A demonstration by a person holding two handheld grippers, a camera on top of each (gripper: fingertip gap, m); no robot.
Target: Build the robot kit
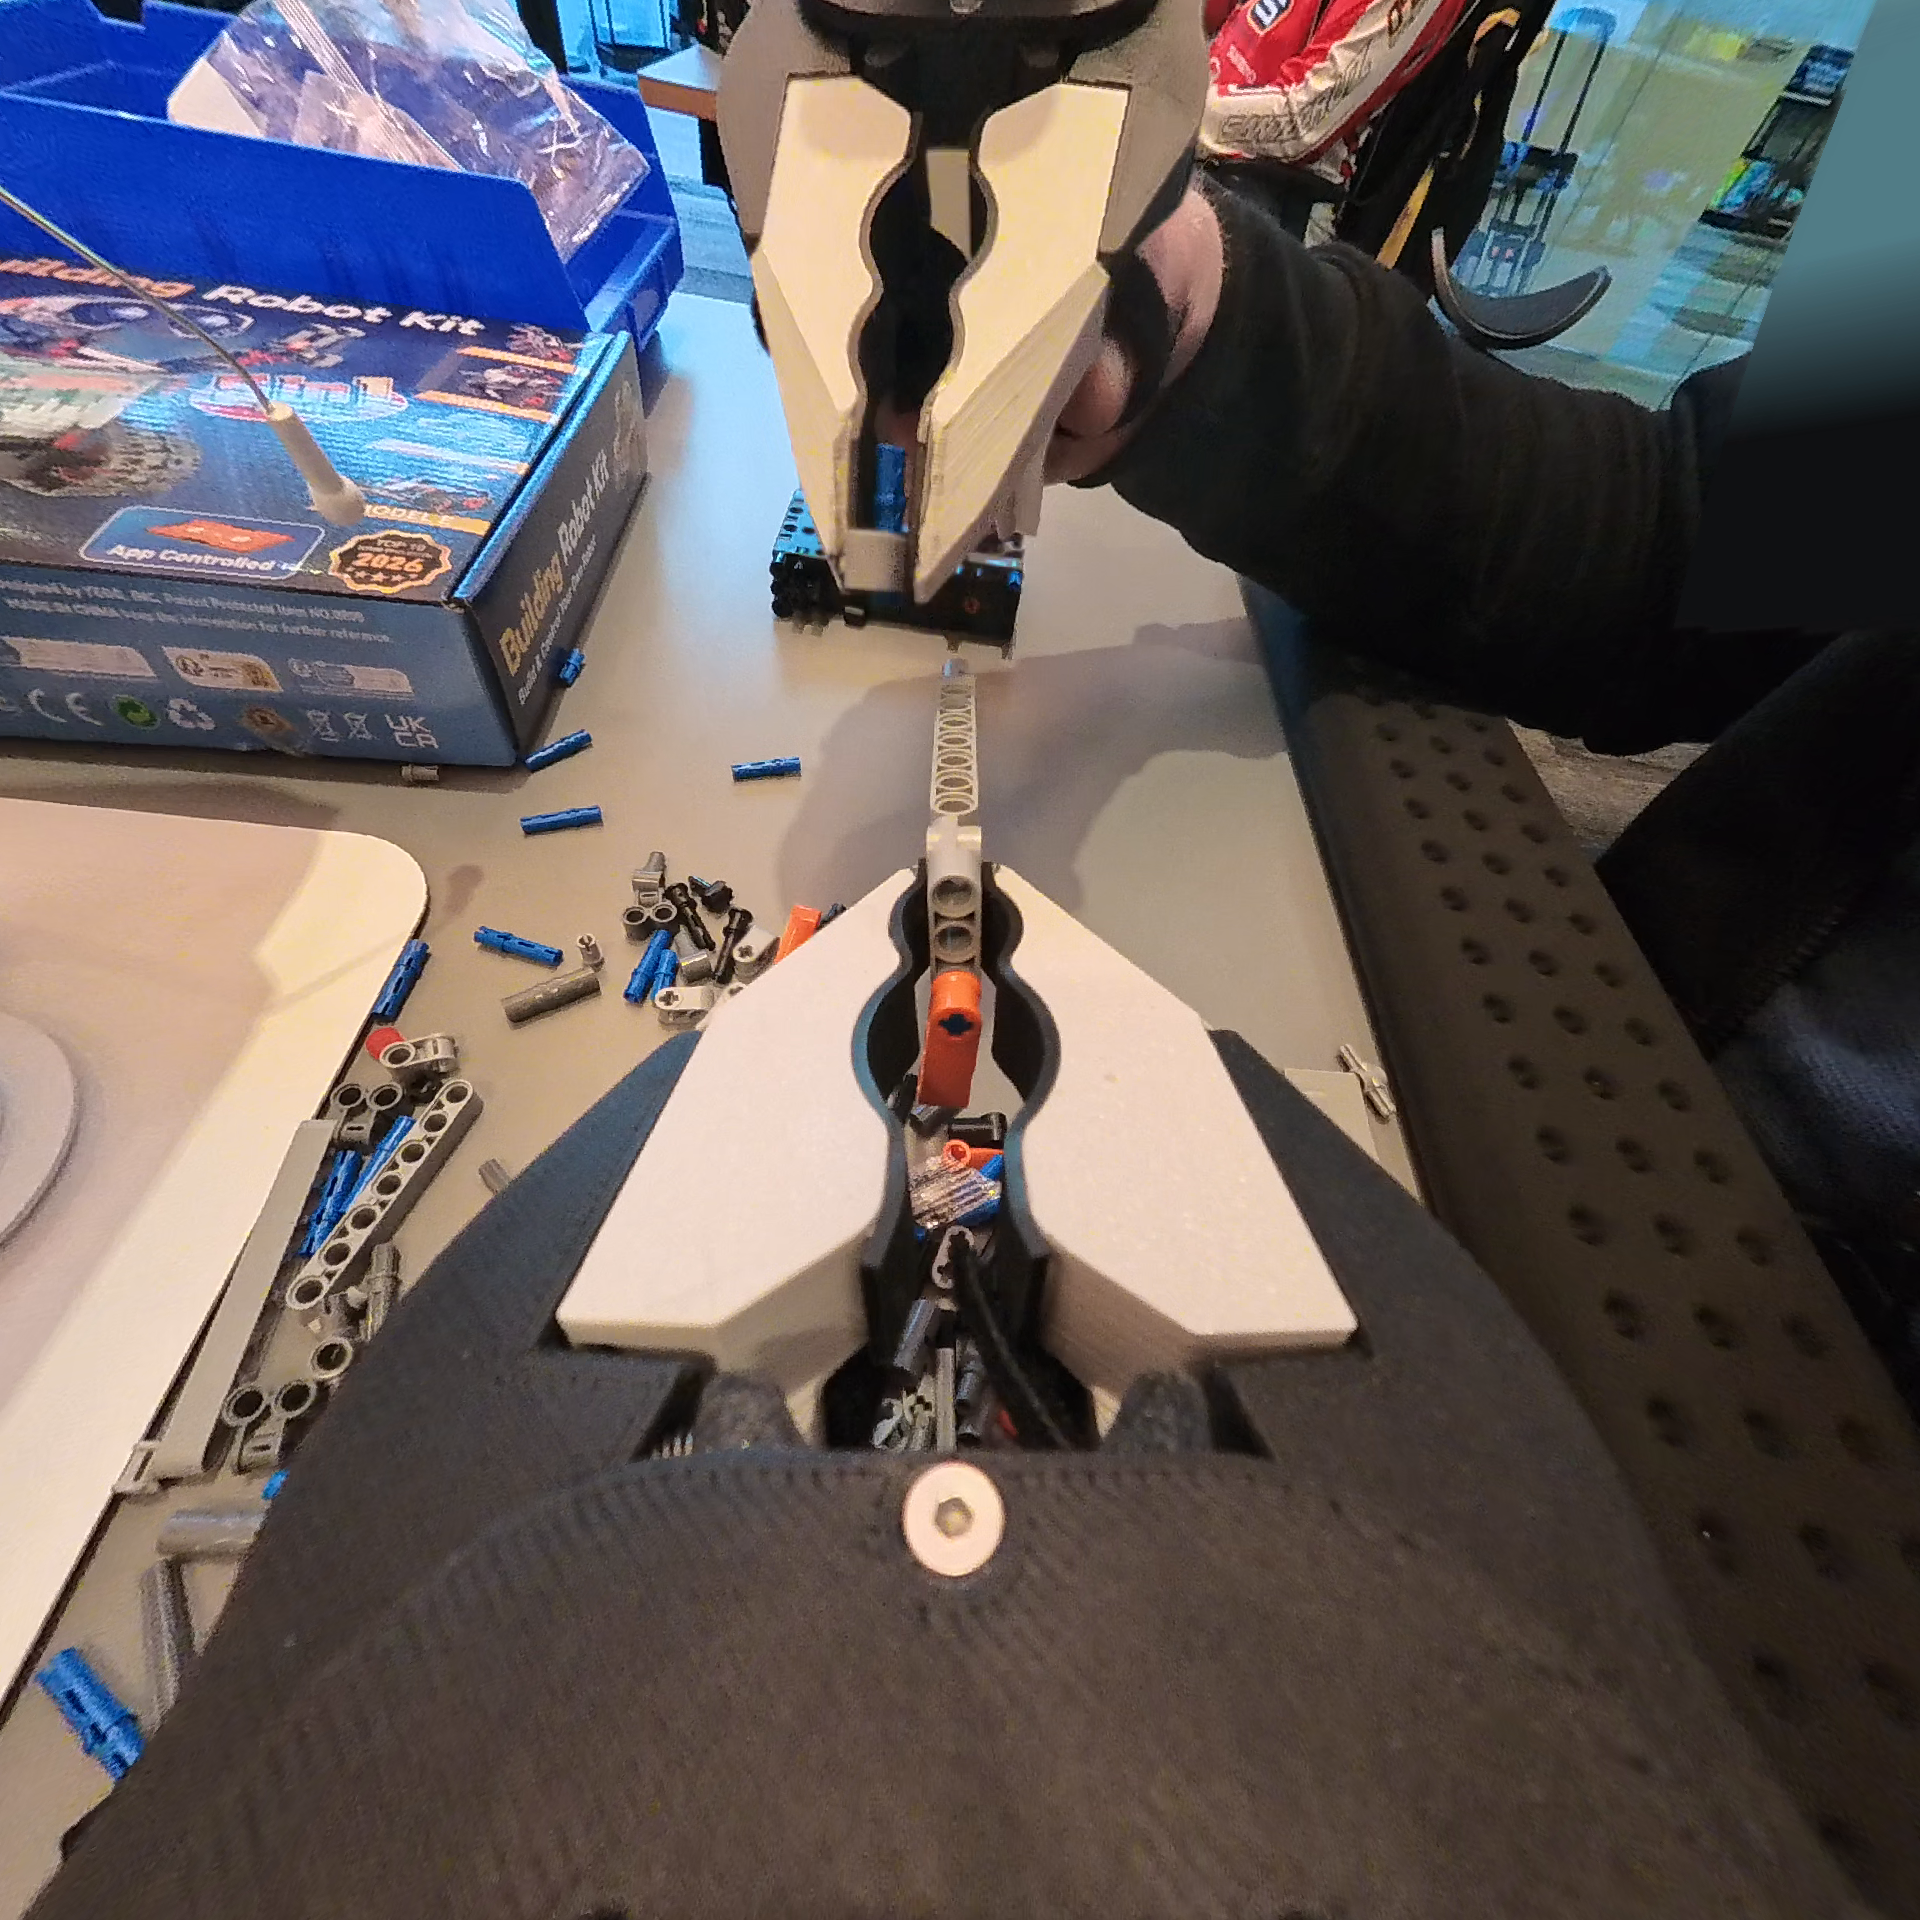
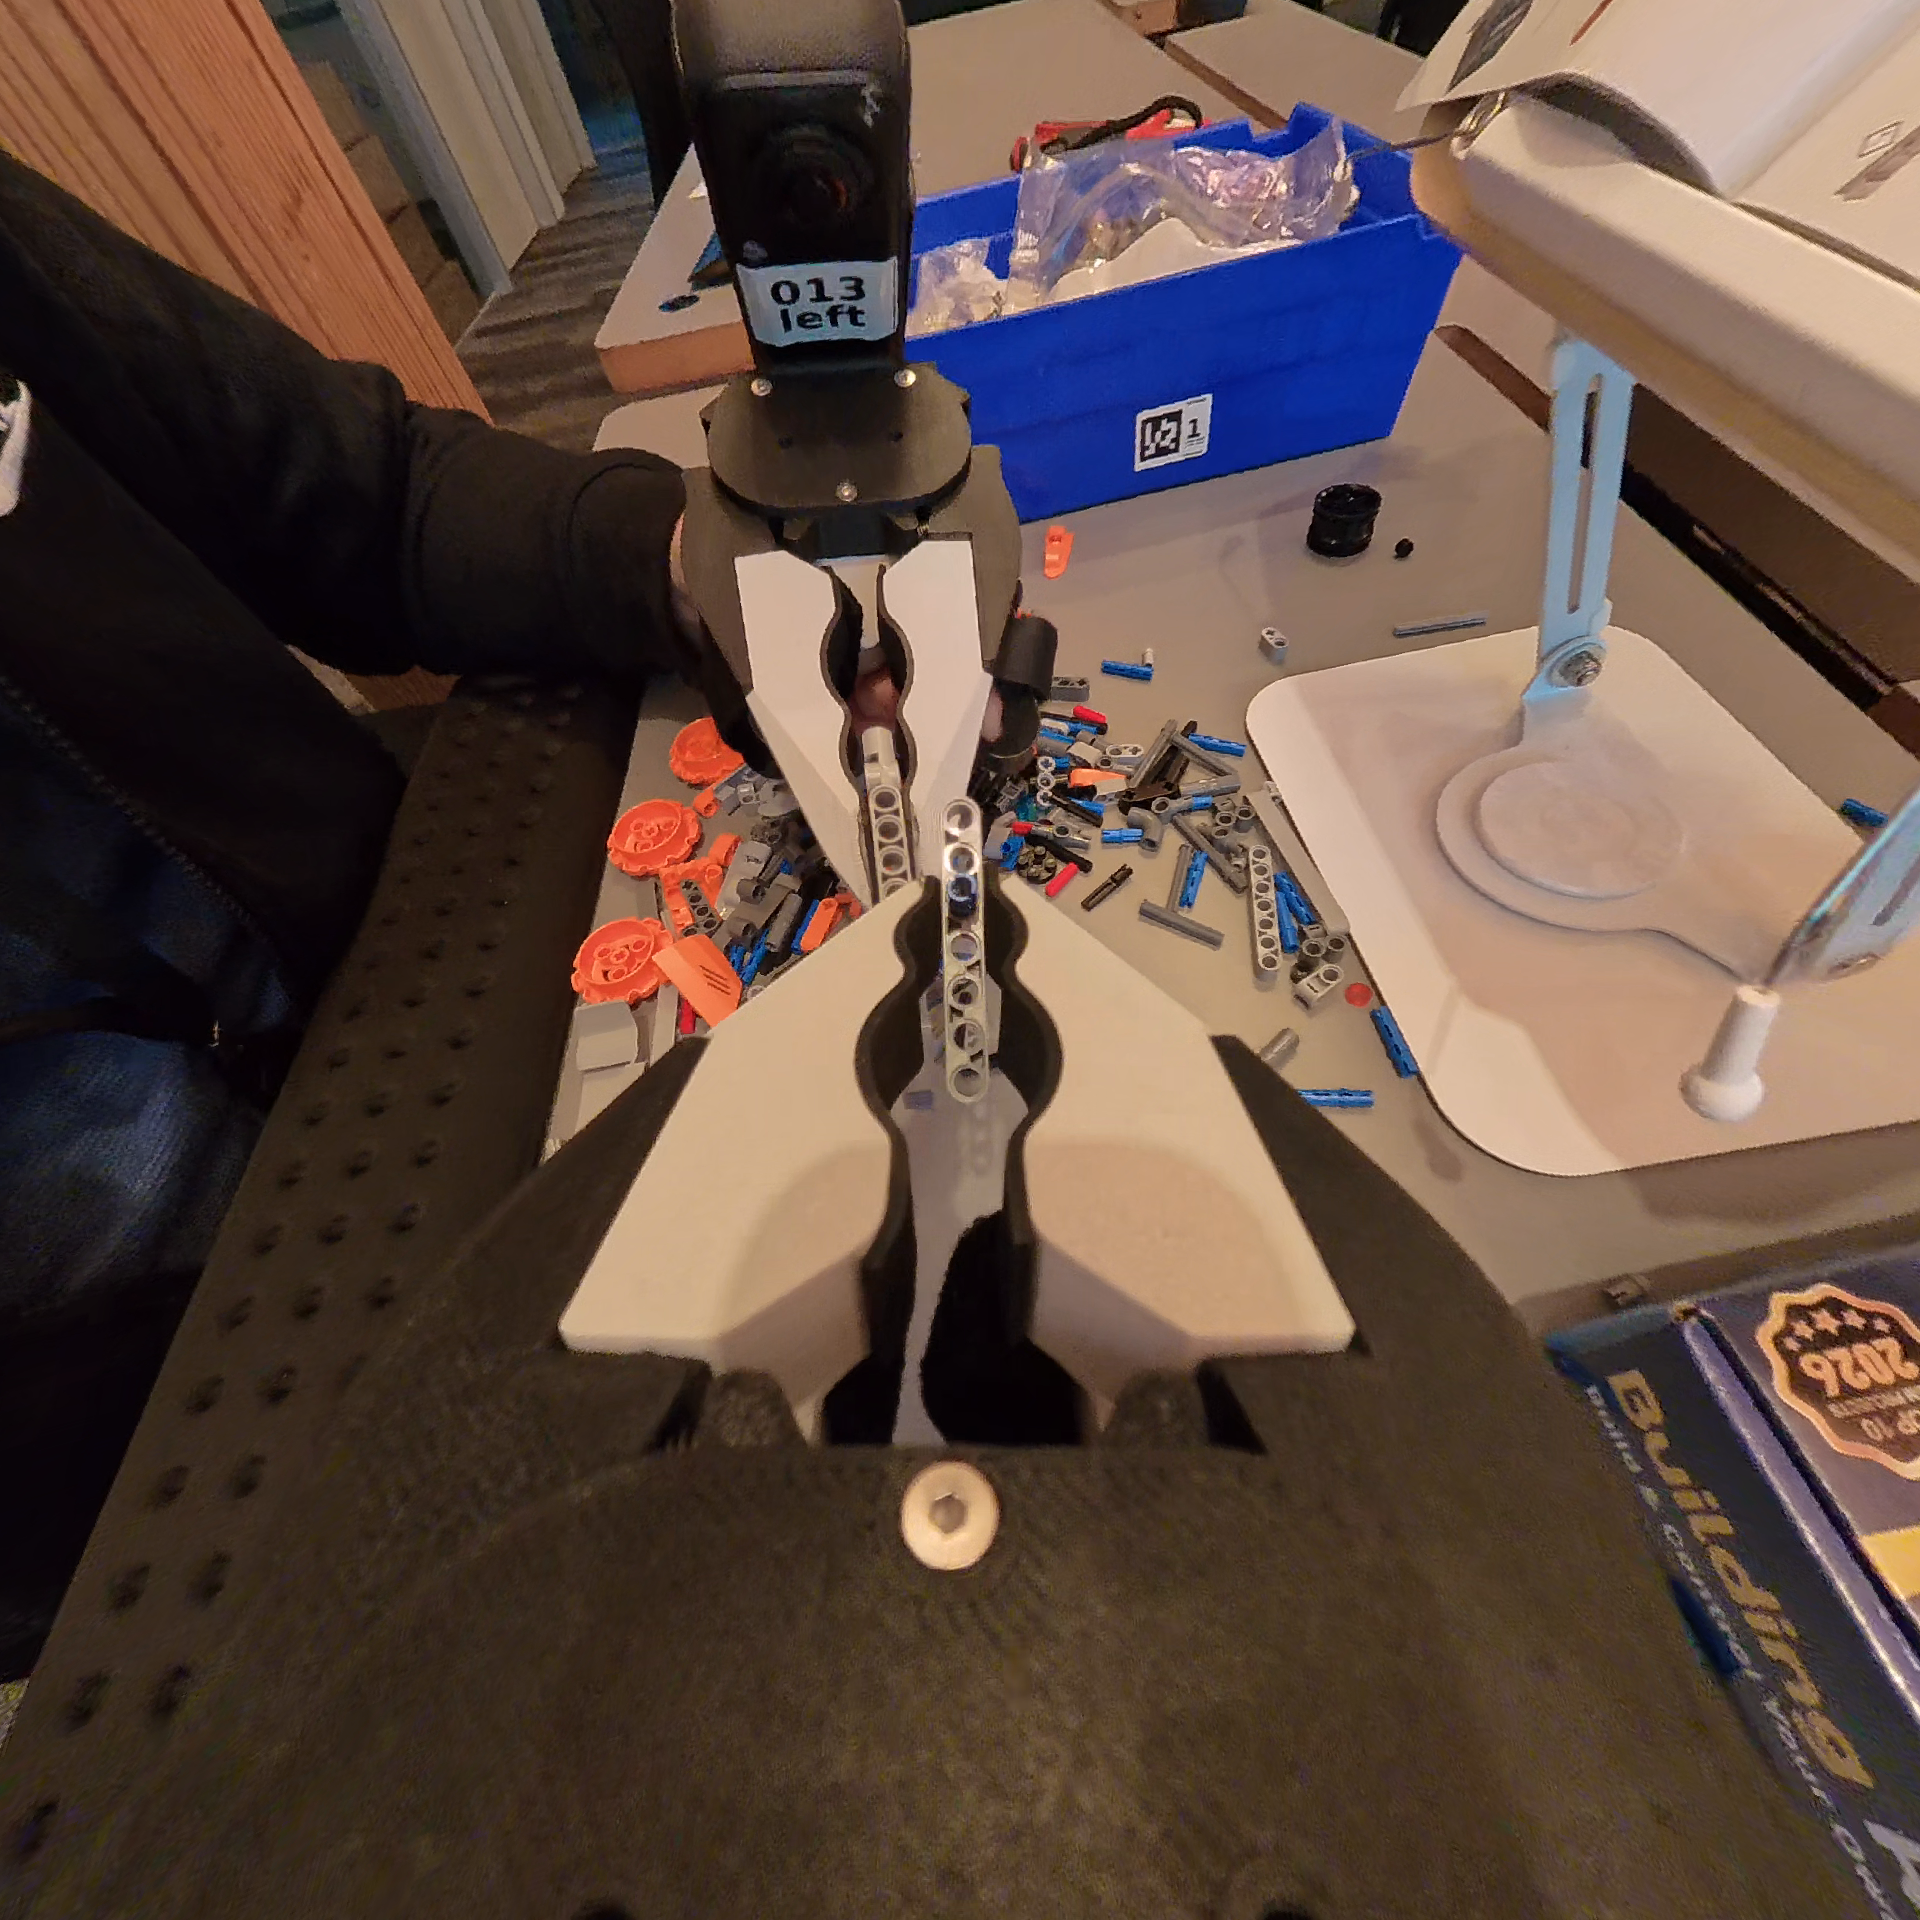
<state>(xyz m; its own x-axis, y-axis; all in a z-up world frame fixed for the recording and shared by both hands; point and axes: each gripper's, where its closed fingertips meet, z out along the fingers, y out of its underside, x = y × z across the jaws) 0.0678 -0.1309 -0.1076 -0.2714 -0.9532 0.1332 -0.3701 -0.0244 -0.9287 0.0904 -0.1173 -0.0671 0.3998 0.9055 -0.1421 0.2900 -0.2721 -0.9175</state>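
Gripping a grey perforated beam (image 1: 957, 750) at frame centre, left gripper (image 1: 958, 883) jaws clamped | right gripper (image 2: 961, 899) pinches a second grey beam (image 2: 966, 977), centre | loose parts pile (image 2: 1132, 821) mid-frame on grey table (image 2: 1455, 1226) | blue bin (image 2: 1195, 343) upper right

Looks like an office/lab workspace: grey table (image 2: 1299, 1226) strewn with small plastic building parts (image 2: 1164, 831), blue storage bin (image 2: 1195, 343) of bagged parts, kit box (image 1: 312, 540), white lamp stand (image 2: 1558, 831), more desks behind.
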